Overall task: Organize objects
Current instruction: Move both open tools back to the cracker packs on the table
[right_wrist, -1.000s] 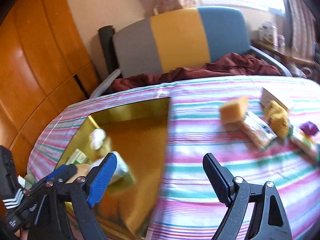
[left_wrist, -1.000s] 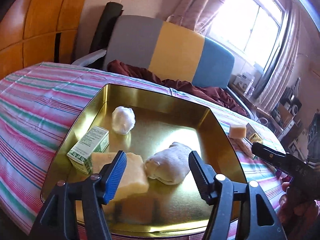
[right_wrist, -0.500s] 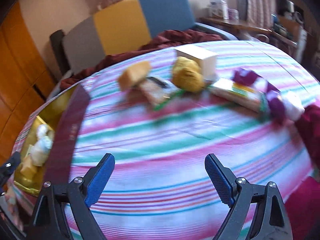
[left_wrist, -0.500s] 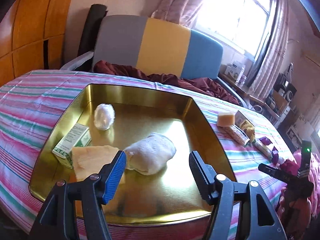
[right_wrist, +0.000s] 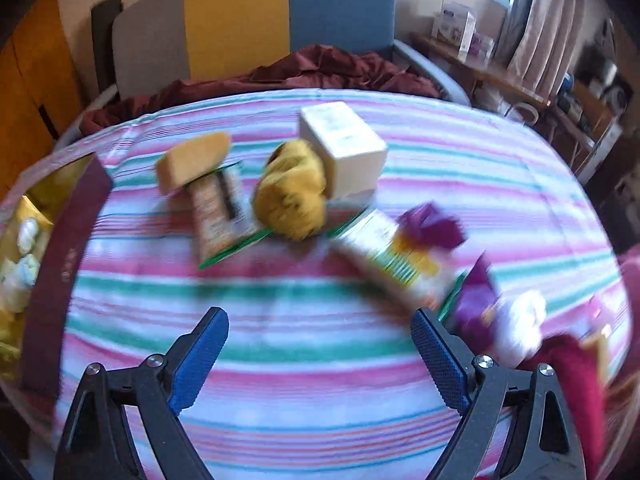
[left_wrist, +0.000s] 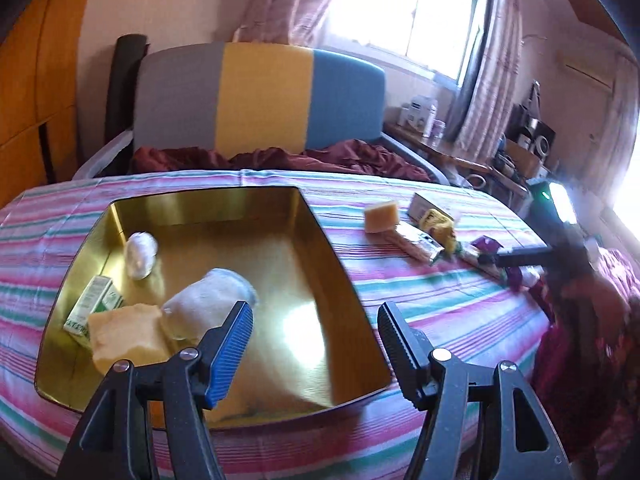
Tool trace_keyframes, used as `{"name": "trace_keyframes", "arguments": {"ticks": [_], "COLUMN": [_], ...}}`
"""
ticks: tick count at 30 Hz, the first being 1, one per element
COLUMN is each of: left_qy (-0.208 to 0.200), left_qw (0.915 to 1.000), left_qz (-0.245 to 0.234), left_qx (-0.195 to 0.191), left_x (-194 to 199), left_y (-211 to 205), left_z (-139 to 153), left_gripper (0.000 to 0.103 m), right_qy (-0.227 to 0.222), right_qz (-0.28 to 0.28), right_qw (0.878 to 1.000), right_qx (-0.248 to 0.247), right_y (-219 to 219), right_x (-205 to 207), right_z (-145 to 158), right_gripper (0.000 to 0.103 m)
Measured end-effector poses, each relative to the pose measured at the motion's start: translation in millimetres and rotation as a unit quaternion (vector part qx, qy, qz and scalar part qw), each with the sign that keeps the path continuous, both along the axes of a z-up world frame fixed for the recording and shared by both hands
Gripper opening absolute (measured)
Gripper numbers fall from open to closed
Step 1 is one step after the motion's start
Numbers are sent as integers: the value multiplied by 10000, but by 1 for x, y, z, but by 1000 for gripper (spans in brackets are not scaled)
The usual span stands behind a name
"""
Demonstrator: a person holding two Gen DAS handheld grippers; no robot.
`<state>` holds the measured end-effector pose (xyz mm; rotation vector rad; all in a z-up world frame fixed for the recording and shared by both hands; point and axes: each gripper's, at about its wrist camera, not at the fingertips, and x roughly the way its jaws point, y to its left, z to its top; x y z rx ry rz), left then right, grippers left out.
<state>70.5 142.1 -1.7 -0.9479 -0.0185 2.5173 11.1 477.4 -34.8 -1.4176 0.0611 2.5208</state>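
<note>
Gold-coloured metal tray [left_wrist: 320,240] lies on the striped bench [right_wrist: 280,340], holding a white bundle [left_wrist: 208,300], a smaller white ball [left_wrist: 140,254], a yellow sponge [left_wrist: 124,334] and a small green-and-white carton [left_wrist: 94,306]. Over its near edge the left gripper [left_wrist: 314,346] hangs with jaws wide and nothing between them. Well to the tray's right, the right gripper [right_wrist: 320,360] has jaws wide and empty above bare cloth, near a loose cluster: an orange sponge [right_wrist: 192,160], a yellow cloth ball [right_wrist: 290,200], a white box [right_wrist: 344,148] and blurred packets.
</note>
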Motion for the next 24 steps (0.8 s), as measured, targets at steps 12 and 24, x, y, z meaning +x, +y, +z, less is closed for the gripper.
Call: {"name": "trace_keyframes", "arguments": {"ticks": [12,24], "left_qy": [147,-330], "left_qw": [9973,9955], "left_qz": [-615,-768], "left_qx": [-386,-455], "left_x": [19,1], "left_y": [47,94], "left_z": [5,8], "left_gripper": [66,66], "right_qy": [-213,-292], "right_qz": [-410,77], "right_qw": [9987,9992], "right_qx": [-230,-265], "right_y": [65,25], "right_x": [-31,-20], "right_z": [-33,-42], "right_gripper": [94,87]}}
